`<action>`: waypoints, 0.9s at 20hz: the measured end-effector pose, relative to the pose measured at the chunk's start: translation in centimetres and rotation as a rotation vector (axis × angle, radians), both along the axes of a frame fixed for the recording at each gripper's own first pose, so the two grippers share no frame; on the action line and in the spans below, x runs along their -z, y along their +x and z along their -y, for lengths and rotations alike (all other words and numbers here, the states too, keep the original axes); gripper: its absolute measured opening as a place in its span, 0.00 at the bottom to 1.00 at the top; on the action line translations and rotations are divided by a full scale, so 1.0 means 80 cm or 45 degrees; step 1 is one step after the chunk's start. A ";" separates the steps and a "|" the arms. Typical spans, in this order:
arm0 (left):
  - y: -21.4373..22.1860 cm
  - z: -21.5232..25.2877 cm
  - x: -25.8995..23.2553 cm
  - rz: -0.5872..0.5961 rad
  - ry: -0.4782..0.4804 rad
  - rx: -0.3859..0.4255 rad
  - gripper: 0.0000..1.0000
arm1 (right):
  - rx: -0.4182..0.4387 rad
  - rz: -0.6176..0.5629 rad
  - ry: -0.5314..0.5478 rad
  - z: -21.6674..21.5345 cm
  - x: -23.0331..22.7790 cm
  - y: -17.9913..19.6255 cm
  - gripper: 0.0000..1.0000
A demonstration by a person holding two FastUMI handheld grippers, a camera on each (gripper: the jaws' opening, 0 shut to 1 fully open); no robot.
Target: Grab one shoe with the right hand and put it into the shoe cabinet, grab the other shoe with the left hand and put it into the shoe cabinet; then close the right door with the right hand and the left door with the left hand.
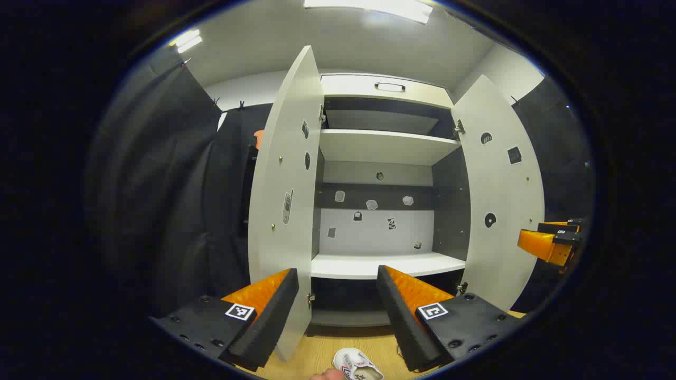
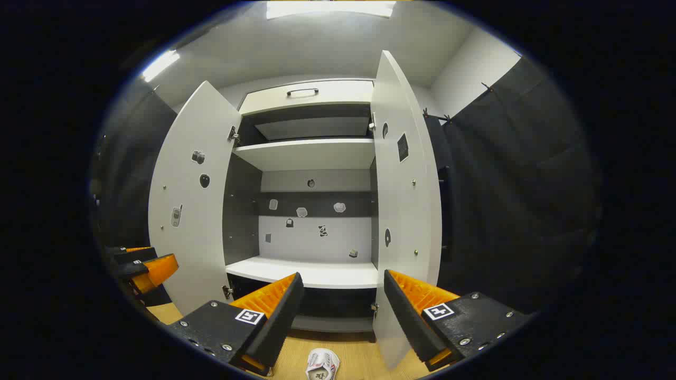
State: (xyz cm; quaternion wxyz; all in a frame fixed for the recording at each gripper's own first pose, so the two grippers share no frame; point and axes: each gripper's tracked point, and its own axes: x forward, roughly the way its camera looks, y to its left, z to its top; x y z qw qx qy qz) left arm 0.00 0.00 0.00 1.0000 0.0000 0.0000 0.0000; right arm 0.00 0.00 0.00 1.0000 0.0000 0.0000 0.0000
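In the left gripper view, the shoe cabinet (image 1: 380,211) stands with both doors swung out and its shelves bare. One white shoe (image 1: 358,365) lies on the wooden floor (image 1: 317,353) before it, cut off by the lower edge. The left gripper (image 1: 338,309) is spread wide and holds nothing. The other gripper shows far right, partly cut off.

In the right gripper view, a shoe (image 2: 322,364) lies on the floor (image 2: 359,359), also cut at the edge; whether it is the same shoe I cannot tell. The right gripper (image 2: 343,311) is wide apart, empty, above the shoe.

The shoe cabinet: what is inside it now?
The shoe cabinet has bare shelves; small stickers dot its back panel. No shoe inside. The lowest compartment is dark and partly covered by the fingers.
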 end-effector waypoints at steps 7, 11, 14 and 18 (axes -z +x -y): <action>-0.002 -0.001 -0.002 0.001 -0.007 -0.001 0.96 | 0.011 -0.004 0.007 0.004 0.003 0.000 0.94; -0.002 0.001 -0.005 0.006 -0.006 0.006 0.96 | 0.009 -0.001 -0.009 0.002 0.004 -0.001 0.94; -0.003 0.003 -0.006 0.014 -0.002 0.009 0.96 | 0.000 0.002 -0.024 -0.001 0.003 0.000 0.94; -0.003 0.006 -0.004 0.011 0.003 0.016 0.96 | -0.014 0.001 -0.028 -0.007 0.003 0.004 0.94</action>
